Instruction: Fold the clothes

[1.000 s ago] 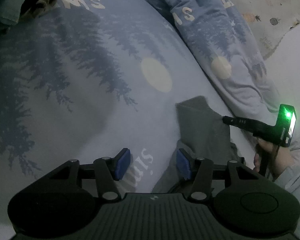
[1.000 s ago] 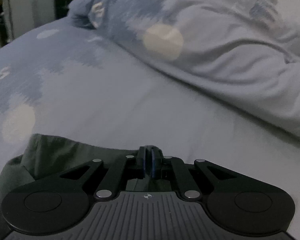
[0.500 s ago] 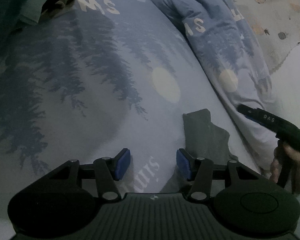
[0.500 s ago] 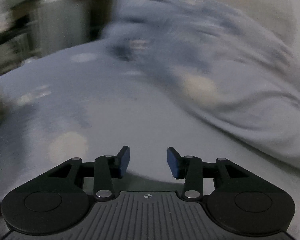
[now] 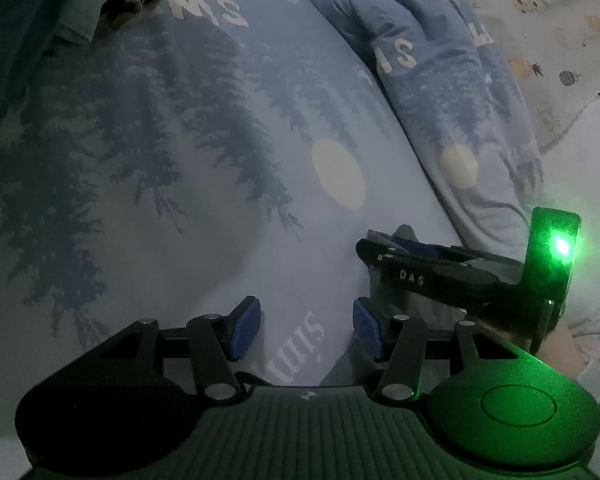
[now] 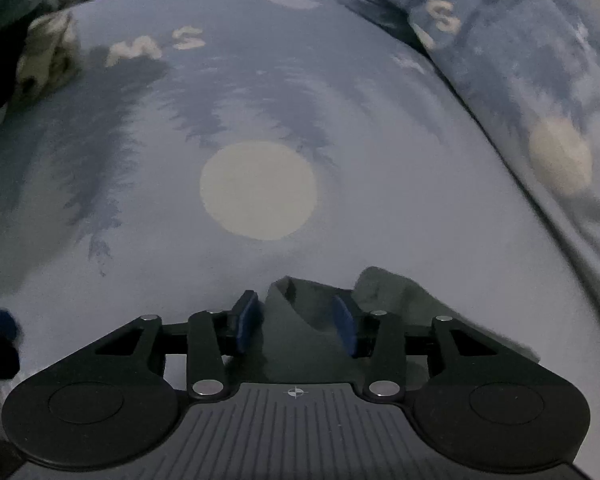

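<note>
Cloth is the matter in hand: a small dark grey garment (image 6: 300,320) lies on the bed sheet (image 6: 260,80), a pale blue sheet printed with trees and cream moons, and in the right wrist view it sits at about 6 o'clock, just in front of the right gripper (image 6: 296,322). It looks light, thin and limp, so it should crumple or drag instead of keeping a shape; a raised edge or corner is likely the best place to pinch, since the flat middle would only bunch against the bed. The right gripper's pads stand apart with a peak of the garment between them, not pressing on it as far as can be told. A second ago this gripper was closed tight at the garment's edge; its jaws have just been opening, and half a second ago nothing but sheet lay in front of them. From the left wrist view the garment (image 5: 416,304) shows at 4 o'clock, largely under the right gripper (image 5: 374,246), which has swung in over the cloth from the far right. The left gripper (image 5: 306,330) hangs with its pads apart over bare sheet, empty, much as before. A rumpled duvet (image 5: 440,80) lies at 1 o'clock.
</note>
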The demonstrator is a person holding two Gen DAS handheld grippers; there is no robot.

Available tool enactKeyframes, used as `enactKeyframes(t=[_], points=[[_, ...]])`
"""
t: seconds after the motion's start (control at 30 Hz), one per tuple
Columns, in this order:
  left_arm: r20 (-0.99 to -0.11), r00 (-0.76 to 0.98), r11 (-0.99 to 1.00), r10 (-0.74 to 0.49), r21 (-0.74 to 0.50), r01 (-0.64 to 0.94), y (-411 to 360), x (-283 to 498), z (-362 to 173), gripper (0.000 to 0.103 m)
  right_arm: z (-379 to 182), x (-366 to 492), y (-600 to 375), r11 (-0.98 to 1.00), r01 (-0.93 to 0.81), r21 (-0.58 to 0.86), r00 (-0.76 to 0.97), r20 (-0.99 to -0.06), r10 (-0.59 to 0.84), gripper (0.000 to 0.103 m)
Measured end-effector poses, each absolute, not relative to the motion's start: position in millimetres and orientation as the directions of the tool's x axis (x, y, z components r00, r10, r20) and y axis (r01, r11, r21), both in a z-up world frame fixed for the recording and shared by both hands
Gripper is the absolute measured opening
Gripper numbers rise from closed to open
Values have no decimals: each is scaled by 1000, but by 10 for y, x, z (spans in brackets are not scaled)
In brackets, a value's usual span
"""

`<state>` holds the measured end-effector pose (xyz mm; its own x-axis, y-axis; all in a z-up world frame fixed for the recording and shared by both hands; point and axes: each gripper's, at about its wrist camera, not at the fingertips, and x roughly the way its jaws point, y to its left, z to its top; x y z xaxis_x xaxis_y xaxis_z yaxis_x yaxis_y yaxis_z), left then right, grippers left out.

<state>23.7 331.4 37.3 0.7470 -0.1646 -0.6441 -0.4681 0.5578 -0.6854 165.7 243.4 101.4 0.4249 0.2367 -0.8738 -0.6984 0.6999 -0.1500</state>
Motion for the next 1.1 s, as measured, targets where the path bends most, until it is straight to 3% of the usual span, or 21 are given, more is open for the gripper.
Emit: enactKeyframes(t=[0.1,0.13,0.17,0.2,0.23,0.53,0.77,0.87,0.9,1.0,1.1], points=[[-643,747,552,-170,-690,-468,3326,235,361,59,956,1716,2352,727,-681,-83,402,-873,278,46],[-642,747,549,-171,-692,-469,3329,232,359,59,948,1733,2299,743,-667,-50,397,-868,298,40],[-642,748,547,-172,-693,-469,3335,232,357,59,952,1718,2249,758,-652,-32,402,-862,309,34],[-640,748,543,-173,-696,-470,3338,227,354,59,965,1720,2220,768,-640,-14,402,-858,320,15],[-639,749,540,-173,-698,-471,3335,217,350,59,978,1723,2192,778,-629,5,403,-853,331,6],[-629,765,527,-136,-700,-482,3365,175,386,59,1396,1807,2356,769,-636,58,459,-774,437,6],[-632,765,509,-124,-702,-498,3426,168,386,59,1097,1933,2585,757,-654,9,424,-824,377,6],[-637,761,511,-123,-698,-502,3433,174,389,61,968,1933,2629,761,-649,-7,422,-835,353,11],[-636,762,509,-121,-699,-502,3441,172,396,62,1000,1946,2628,770,-638,4,422,-835,354,18],[-620,776,511,-116,-708,-489,3453,172,444,68,1261,1871,2554,788,-616,-1,475,-799,370,55],[-599,790,527,-127,-716,-458,3448,177,520,81,1703,1686,2323,801,-599,-9,542,-740,397,61]])
